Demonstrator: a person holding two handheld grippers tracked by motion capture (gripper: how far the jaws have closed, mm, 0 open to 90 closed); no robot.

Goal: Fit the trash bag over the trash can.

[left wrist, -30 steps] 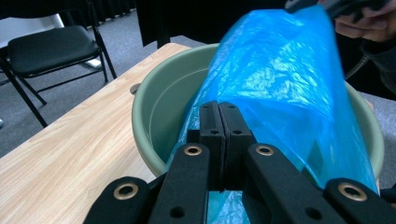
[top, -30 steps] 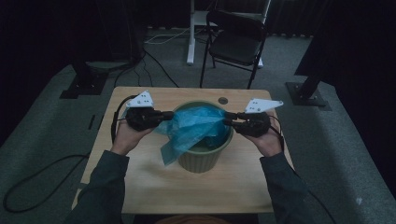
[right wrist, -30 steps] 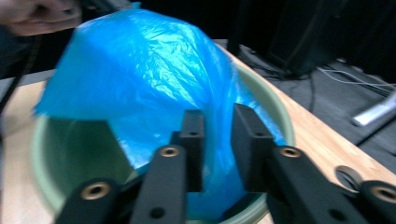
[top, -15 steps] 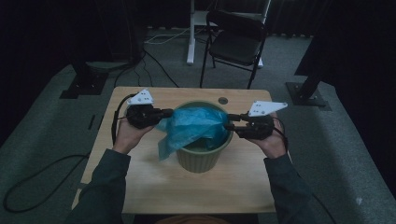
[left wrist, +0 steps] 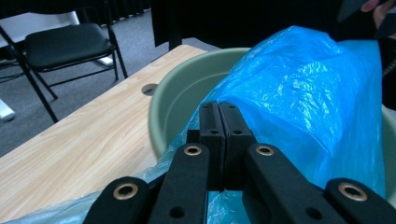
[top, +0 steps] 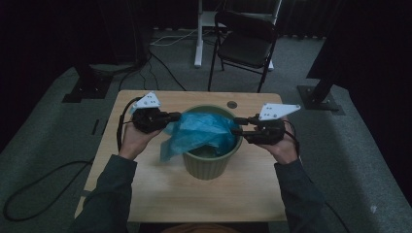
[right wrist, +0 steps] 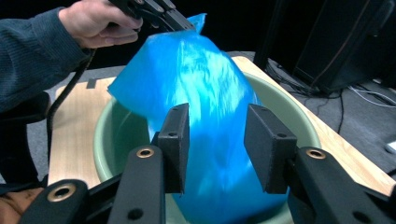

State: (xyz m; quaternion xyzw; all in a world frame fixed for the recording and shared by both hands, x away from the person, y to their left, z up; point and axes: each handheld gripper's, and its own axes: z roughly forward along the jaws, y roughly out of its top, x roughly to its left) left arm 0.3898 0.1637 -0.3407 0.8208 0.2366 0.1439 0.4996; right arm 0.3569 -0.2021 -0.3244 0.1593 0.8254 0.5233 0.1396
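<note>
A pale green bin (top: 209,165) stands mid-table with a blue plastic bag (top: 201,133) draped over its mouth and spilling down its left side. My left gripper (top: 177,115) is shut on the bag's upper left edge; its pads (left wrist: 210,121) meet with the film (left wrist: 303,93) pinched between them, above the rim (left wrist: 177,93). My right gripper (top: 236,126) sits at the bin's right rim, and its jaws have just been opening. Its two pads (right wrist: 177,135) stand apart, with the bag (right wrist: 187,60) bulging beyond the gap, untouched.
The wooden table (top: 160,194) has a small round hole (top: 232,104) behind the bin. A black folding chair (top: 248,43) stands beyond the far edge. Cables (top: 48,179) trail over the grey floor at left, and dark stand bases (top: 320,99) flank the table.
My right gripper's jaws have opened off the bag's right side, and that hand has shifted slightly. My left gripper has kept still with the bag's edge in it.
</note>
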